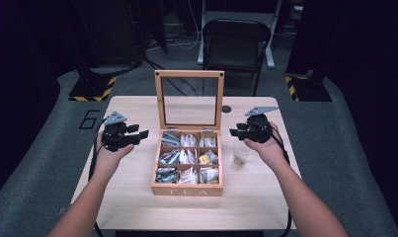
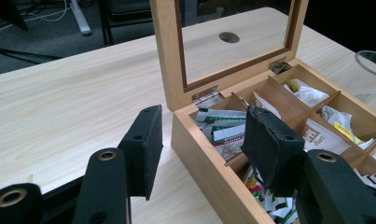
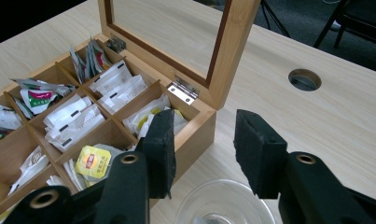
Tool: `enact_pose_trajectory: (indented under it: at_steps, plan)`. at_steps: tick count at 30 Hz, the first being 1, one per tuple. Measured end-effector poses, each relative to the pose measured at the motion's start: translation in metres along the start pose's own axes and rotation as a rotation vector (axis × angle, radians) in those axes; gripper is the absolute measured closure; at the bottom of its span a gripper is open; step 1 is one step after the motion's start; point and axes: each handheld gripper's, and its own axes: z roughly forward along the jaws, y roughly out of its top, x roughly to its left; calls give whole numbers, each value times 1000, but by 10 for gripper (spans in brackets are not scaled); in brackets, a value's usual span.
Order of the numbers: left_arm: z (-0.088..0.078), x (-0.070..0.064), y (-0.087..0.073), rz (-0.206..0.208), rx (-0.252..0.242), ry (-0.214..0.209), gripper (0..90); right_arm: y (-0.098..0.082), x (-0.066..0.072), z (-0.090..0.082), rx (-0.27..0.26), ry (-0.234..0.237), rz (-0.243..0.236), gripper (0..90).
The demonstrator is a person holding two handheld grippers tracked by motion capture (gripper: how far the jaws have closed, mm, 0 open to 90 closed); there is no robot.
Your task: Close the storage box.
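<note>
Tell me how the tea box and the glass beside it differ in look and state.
The tea box is wooden, square and split into compartments filled with tea bags, its windowed lid standing upright; the glass is clear, round, lidless and smaller, with something yellowish at its bottom. Both stand on the table, close together but apart.

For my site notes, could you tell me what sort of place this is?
Probably a recording studio or lab, not a home: dark curtained surroundings, hazard-striped stand bases on grey carpet, a folding chair, and one light wooden table.

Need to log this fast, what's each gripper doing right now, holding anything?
Left gripper: open, empty, beside the tea box.
Right gripper: open, empty, above the glass.
</note>
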Motion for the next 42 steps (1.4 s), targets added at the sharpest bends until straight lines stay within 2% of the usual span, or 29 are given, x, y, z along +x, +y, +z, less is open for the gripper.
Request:
enact_pose_trajectory:
  at_steps: [6,13,19,22,31,32,42]
  plan:
    - [2,1,2,-8,9,-10,432,9,1,1,-12,-4,-1,477]
    - [2,1,5,-9,17,-23,401,17,1,6,-9,-19,-19,438]
    - [0,2,7,-10,14,-23,401,24,0,10,-10,-19,-26,438]
    - [0,2,8,-6,8,-22,401,28,-1,10,-14,-17,-10,438]
    - [0,4,10,-8,7,-23,403,39,-7,17,-32,-17,-8,439]
    - [0,4,10,-5,11,-22,403,40,-7,18,-33,-12,9,439]
    - [1,3,10,0,13,-25,404,46,-16,34,-27,-14,20,426]
